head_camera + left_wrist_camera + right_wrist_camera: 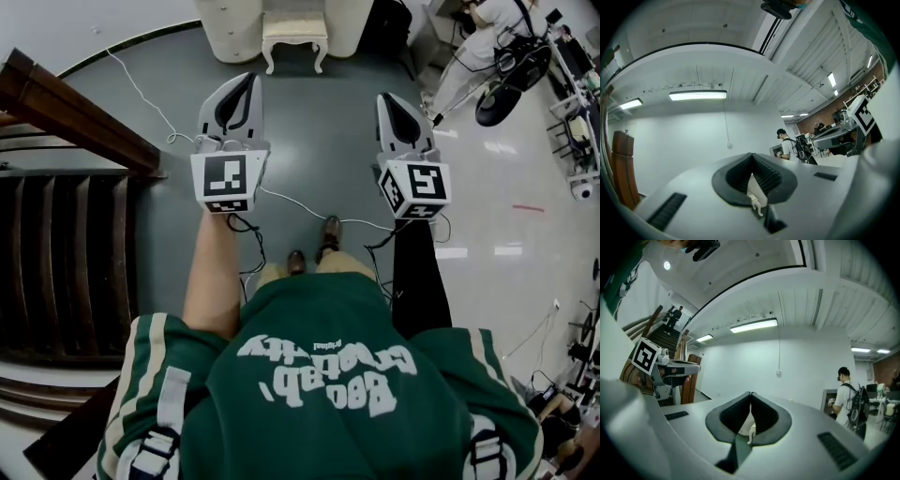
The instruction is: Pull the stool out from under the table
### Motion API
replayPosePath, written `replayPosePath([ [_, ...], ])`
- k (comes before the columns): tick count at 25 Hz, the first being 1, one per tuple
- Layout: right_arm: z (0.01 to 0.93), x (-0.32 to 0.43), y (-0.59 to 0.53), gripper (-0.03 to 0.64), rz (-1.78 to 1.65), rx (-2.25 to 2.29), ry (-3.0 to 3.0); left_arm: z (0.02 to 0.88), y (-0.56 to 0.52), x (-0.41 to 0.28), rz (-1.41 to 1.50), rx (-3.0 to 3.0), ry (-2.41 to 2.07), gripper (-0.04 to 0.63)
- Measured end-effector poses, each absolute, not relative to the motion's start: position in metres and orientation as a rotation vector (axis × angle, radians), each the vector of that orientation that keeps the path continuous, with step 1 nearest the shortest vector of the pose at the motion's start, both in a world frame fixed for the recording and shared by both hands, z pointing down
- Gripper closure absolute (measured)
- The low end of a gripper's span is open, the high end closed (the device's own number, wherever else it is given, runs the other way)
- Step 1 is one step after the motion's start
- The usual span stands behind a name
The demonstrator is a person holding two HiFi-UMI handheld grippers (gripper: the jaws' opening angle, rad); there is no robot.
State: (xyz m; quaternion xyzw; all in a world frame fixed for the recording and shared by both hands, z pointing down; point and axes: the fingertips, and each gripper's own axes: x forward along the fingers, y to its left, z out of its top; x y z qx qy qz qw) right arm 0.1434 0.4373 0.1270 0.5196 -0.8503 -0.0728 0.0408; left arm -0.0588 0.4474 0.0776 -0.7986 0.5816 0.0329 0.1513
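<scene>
Left tongs [246, 82] and right tongs [384, 98] closed, empty, held forward side by side, well short of stool [294, 33].

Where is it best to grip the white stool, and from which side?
Probably the near seat edge of the white stool, coming from the person's side: that edge and two curved front legs face this way; the rest sits under the cream table.

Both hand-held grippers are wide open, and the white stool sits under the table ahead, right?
Not open: the left hand-held gripper and right hand-held gripper are both shut, as the two gripper views show. The stool does sit under the table.
</scene>
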Motion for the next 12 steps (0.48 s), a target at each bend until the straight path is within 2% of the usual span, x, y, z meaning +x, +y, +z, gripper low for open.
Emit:
replayPosePath([
  [12,0.132,0.146,0.318,0.598,-0.223,1.511,-2.683,0.083,0.34,-0.046,0.017,-2.235,1.719,0.58],
])
